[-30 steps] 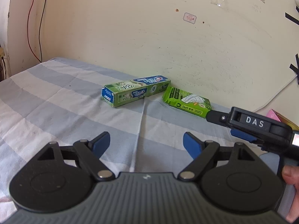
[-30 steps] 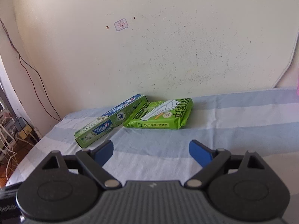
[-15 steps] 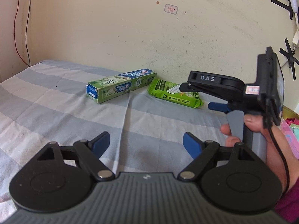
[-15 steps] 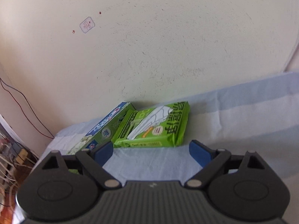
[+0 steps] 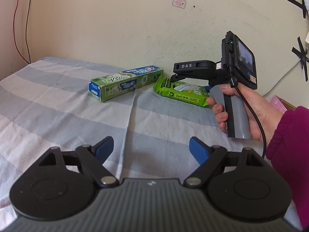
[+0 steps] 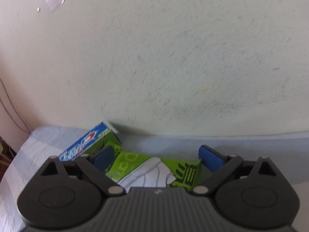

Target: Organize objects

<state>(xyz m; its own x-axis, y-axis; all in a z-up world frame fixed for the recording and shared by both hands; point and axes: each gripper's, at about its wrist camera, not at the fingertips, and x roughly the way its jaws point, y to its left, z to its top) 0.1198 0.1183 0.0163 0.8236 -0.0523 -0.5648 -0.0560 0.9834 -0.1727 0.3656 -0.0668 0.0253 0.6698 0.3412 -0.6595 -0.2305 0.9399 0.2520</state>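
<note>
2 task items on the bed [image 5: 58, 104] here: 1 green toothpaste box [image 5: 123, 83] and 1 green wipes pack [image 5: 183, 92], lying side by side up against the wall [image 5: 135, 29], the pack's corner just beside the box's far end. And 2 grippers in play. The left gripper [image 5: 151, 147] hovers low over the striped sheet, fingers [image 5: 104, 147] released, spread wide, nothing between them. The right gripper [image 6: 157, 157] sits right over the wipes pack [image 6: 154, 170], the pack lying between its blue fingers [image 6: 210, 157]; the jaws are closing in, but the pads are not pressing on the pack, so no grasp. The toothpaste box [image 6: 90, 141] shows just past its left finger.

What's new since a second ago: the right gripper has travelled in from the right edge of the left wrist view, where only its nose showed, all the way to the pack. The box and pack have not shifted. The left gripper has barely budged.

Around it: 1 hand [image 5: 249, 112] in a magenta sleeve [image 5: 291, 154] grips the grey handle, a black cable [image 5: 255, 119] trailing. A red wire [image 5: 21, 29] runs down the wall at left, black tape crosses [image 5: 301, 56] at right. The right-wrist view is blurred.
</note>
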